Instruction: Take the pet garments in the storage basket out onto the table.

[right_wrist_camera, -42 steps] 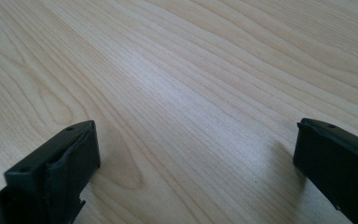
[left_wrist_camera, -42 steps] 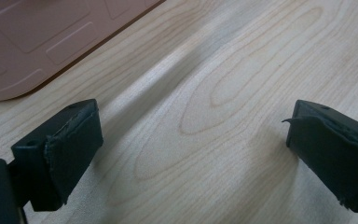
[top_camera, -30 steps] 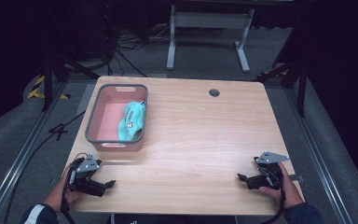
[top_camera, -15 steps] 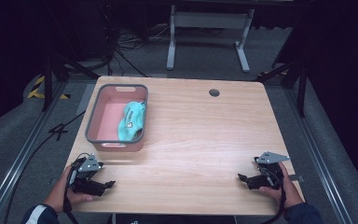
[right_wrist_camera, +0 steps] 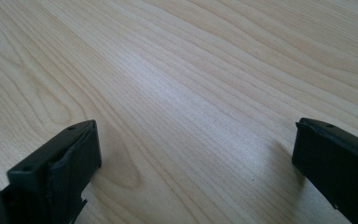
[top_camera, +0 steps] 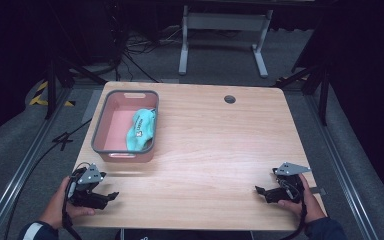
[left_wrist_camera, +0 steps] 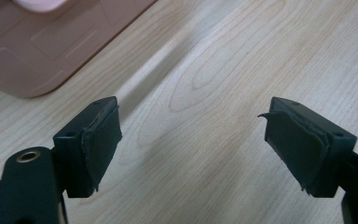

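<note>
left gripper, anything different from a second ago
The left gripper has just been closing its jaws a little, with nothing between them; they stand open over bare wood. It barely shifted at the table's near left corner. The right gripper, the pink plastic bin and the teal cloth inside it stayed put.

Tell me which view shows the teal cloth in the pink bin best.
The high view: the teal cloth lies bunched against the pink bin's right wall. The left gripper view catches just the bin's outer corner; the right gripper view gives bare tabletop.
</note>
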Available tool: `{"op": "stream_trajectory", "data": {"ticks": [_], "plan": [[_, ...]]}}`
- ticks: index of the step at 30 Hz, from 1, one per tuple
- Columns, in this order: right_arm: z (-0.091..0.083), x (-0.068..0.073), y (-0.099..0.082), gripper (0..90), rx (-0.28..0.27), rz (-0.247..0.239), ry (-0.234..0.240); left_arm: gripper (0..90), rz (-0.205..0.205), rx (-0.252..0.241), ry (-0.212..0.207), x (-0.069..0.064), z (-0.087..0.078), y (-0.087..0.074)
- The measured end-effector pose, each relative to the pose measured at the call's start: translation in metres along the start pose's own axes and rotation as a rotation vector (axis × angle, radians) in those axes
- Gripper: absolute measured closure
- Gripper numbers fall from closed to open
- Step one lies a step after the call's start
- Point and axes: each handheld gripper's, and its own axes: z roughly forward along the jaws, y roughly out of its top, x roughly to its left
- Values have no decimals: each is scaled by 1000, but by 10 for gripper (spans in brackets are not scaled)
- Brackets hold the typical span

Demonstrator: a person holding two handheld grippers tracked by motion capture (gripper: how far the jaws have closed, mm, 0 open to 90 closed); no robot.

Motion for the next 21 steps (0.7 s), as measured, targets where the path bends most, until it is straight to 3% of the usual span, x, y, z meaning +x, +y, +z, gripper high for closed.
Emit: {"op": "stream_trajectory", "data": {"ticks": [7,21], "plan": [[0,0,0,13,0,0,0,190,28,-10,13,-3,-8,8],[0,0,0,13,0,0,0,190,21,-81,61,2,-34,21]]}}
